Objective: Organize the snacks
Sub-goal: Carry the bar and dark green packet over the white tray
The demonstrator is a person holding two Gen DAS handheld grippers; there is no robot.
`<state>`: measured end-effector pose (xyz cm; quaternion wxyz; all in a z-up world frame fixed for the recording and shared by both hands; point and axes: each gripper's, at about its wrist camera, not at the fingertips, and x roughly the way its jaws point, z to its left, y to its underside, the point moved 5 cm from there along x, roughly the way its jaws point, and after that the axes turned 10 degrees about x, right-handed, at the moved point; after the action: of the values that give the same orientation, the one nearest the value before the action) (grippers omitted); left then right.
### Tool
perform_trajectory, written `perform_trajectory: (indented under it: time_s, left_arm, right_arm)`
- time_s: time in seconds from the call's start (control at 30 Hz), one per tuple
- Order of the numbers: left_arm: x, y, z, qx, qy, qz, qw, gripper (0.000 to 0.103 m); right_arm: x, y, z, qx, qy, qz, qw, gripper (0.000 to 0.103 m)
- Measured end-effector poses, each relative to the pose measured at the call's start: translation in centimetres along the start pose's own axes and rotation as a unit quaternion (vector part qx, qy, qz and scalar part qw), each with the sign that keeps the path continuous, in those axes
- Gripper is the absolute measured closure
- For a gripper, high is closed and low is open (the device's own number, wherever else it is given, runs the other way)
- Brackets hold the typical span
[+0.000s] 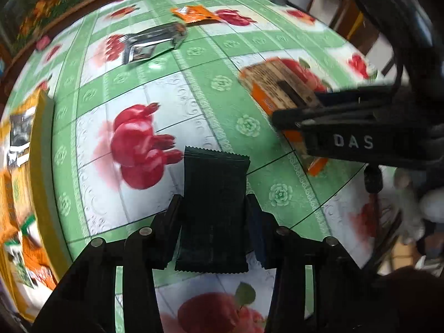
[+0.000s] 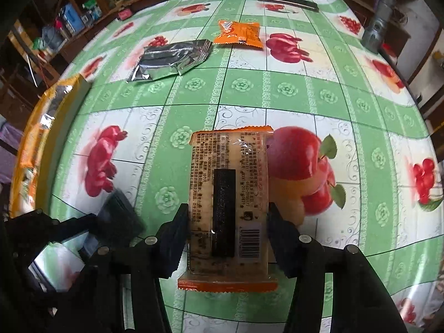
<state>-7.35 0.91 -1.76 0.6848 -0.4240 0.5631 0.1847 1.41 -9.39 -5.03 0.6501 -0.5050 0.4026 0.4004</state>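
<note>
Green and white oilcloth with printed red fruit covers the table (image 2: 244, 88), and several snacks lie on it. The left gripper (image 1: 215, 216) is closed on a dark green snack packet (image 1: 215, 194); both fingers touch the long sides of the packet, which lies flat on the cloth. The right gripper (image 2: 227, 230) holds an orange-edged clear snack pack (image 2: 229, 194) in the same way, with one finger pressed against each long side. This pack shows black printed text, a dark strip in the middle and a barcode, and it lies beside a printed red apple.

Further back on the table, a silver foil packet (image 2: 172, 58) lies crumpled, and just behind it is an orange snack packet (image 2: 240, 34). They are near each other but do not touch. At the left edge of the table stands a yellow-orange box (image 2: 36, 138) with more packets inside; I cannot tell how many. At the far edge is a long dark flat object (image 2: 287, 0), and at the far right a grey metal container (image 2: 378, 25).
</note>
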Motion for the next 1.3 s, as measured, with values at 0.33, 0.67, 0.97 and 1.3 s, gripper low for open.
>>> perform_trajectory:
  time_s: [0.33, 0.67, 0.97, 1.3]
  left_arm:
    - [-6.1, 1.9, 5.1, -0.086, 0.003, -0.057, 0.9946, 0.06]
    - [-10.2, 6.8, 12.8, -0.18, -0.038, -0.08, 0.9796, 0.06]
    - [-10.9, 10.8, 18.4, -0.231, -0.059, -0.077, 0.9681, 0.06]
    - [-9.2, 13.0, 20.9, -0.243, -0.031, -0.056, 0.9678, 0.06]
  right_arm:
    - [-1.2, 0.3, 0.6, 0.03, -0.051, -0.003, 0.998, 0.048]
    - [-2.7, -0.4, 7.7, -0.001, -0.116, 0.0, 0.993, 0.049]
    - [-2.8, -0.6, 17.4, -0.049, -0.165, 0.019, 0.985, 0.049]
    - [-0.9, 1.3, 27.4, -0.105, -0.194, 0.055, 0.974, 0.049]
